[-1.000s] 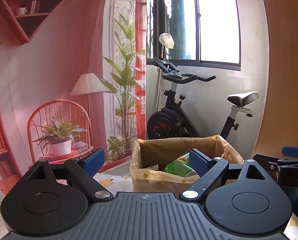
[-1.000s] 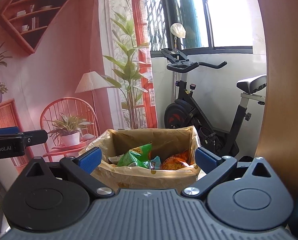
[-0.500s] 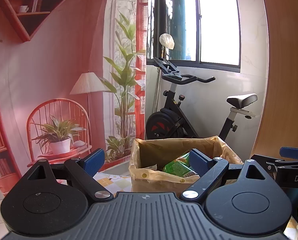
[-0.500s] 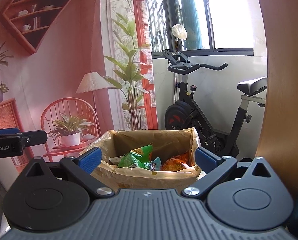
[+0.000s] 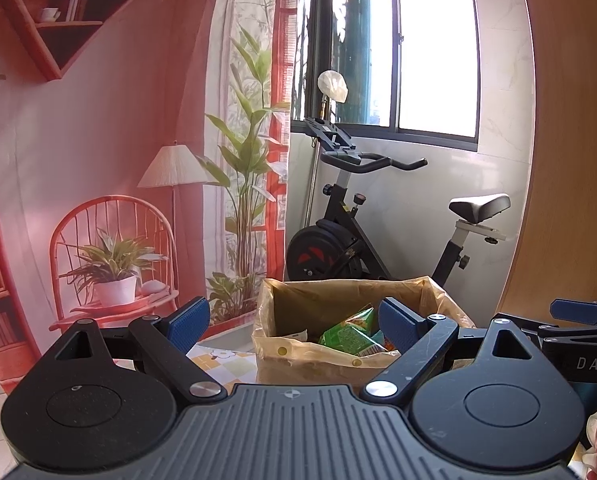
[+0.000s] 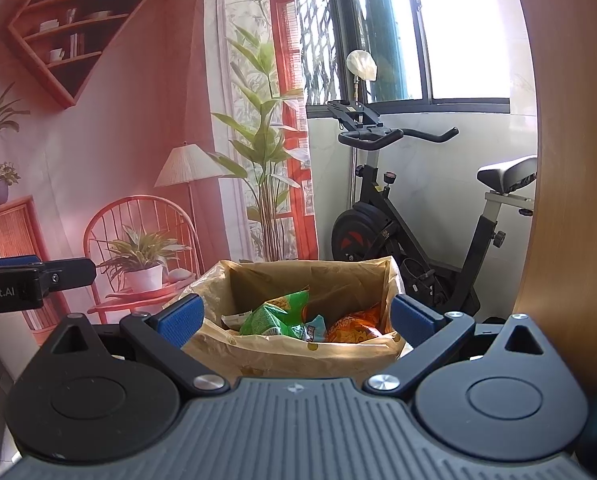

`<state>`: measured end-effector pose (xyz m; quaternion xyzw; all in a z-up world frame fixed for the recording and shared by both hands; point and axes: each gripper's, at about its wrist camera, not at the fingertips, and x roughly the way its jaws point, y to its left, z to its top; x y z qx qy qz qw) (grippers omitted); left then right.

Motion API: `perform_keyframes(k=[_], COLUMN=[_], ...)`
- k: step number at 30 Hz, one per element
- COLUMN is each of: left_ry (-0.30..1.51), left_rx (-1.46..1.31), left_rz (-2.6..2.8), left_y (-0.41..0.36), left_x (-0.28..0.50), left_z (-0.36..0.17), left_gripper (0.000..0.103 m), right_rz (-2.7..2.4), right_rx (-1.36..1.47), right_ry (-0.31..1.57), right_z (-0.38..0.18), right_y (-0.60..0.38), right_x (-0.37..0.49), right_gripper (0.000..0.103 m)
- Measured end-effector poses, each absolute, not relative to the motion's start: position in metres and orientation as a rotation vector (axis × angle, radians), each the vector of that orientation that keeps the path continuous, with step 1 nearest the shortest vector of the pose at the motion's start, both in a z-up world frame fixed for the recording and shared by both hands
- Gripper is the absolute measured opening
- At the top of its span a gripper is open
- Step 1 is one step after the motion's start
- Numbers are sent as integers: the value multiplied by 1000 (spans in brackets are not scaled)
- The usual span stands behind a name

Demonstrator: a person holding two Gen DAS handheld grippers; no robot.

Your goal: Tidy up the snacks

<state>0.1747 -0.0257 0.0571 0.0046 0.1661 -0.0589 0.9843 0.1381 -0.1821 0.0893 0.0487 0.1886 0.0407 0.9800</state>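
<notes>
Two handheld grippers face a cardboard box (image 6: 298,344) lined with a thin yellowish plastic bag, and every place below is given relative to that box. Behind the box and to its left hangs a large printed backdrop (image 6: 98,140) in pink and red tones, picturing a shelf, a floor lamp, a wicker chair with a potted plant and a tall leafy plant. Behind the box and to its right stands a black exercise bike (image 6: 414,224) under a bright window, and a curved wooden panel (image 6: 570,160) rises farther right of the box. In front of the box, the left gripper (image 5: 294,320) has its blue-padded fingers (image 5: 188,322) spread wide apart with nothing between them; its right finger overlaps the box's open top in the left wrist view. The right gripper (image 6: 296,318) sits nearer the box's middle, its fingers also spread wide and empty, one on either side of the box's front. Inside the box lie the snacks: a green snack bag (image 6: 276,314) at the middle, an orange snack bag (image 6: 354,326) to its right, and a small teal packet (image 6: 315,328) between them. Beneath the box, a tablecloth (image 5: 222,362) with a yellow checked pattern shows at its left front corner.
</notes>
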Motion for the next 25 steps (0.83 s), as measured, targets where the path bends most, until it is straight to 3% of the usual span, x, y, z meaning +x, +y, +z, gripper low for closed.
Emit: perform_keyframes(k=[25], left_ry=[326], left_rx=[0], left_rz=[-91], left_y=[-27], left_x=[170], left_z=[58], left_gripper=[93], right_rz=[87], right_rx=[88], right_ry=[372], right_z=[91], right_y=[-181], right_x=[134], right_gripper=[101])
